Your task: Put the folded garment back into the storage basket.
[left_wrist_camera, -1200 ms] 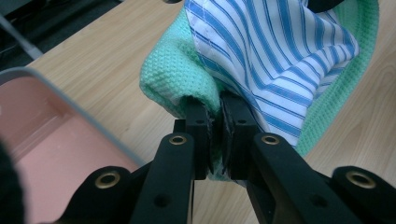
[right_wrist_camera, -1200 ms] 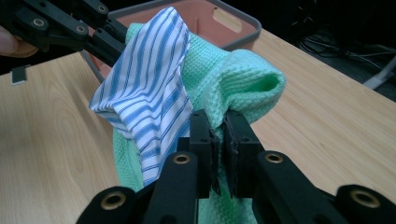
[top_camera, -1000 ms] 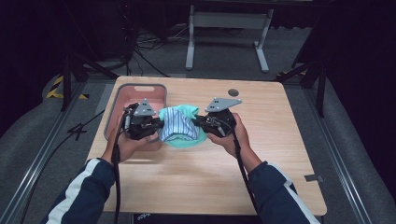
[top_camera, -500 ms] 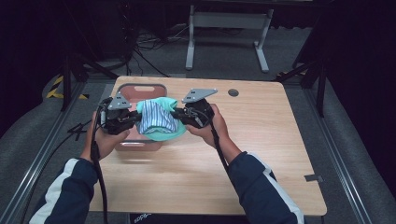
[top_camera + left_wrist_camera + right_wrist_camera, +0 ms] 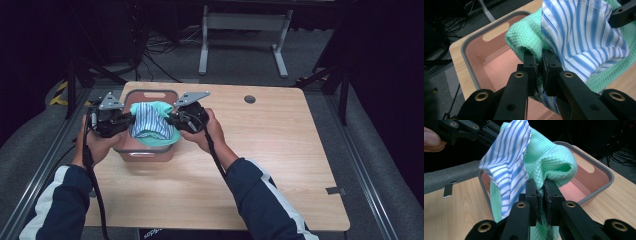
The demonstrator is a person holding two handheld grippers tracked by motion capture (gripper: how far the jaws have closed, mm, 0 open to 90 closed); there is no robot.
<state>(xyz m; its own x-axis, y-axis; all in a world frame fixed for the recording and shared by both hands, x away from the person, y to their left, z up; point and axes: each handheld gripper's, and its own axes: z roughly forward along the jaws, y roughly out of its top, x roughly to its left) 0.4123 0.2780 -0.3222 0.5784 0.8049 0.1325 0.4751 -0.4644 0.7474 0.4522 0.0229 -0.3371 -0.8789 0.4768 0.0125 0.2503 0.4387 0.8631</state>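
Now my left gripper (image 5: pixel 125 121) and right gripper (image 5: pixel 172 120), each clamped on the folded cloths (image 5: pixel 152 125) (green under striped), hold them above the pink bin (image 5: pixel 145 152), not yet released.

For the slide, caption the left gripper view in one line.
Left gripper shut on a folded bundle of green knit cloth and blue-striped fabric, held over a pink bin.

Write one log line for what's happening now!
left tool: shut on cloths | right tool: shut on cloths | cloths: held over bin
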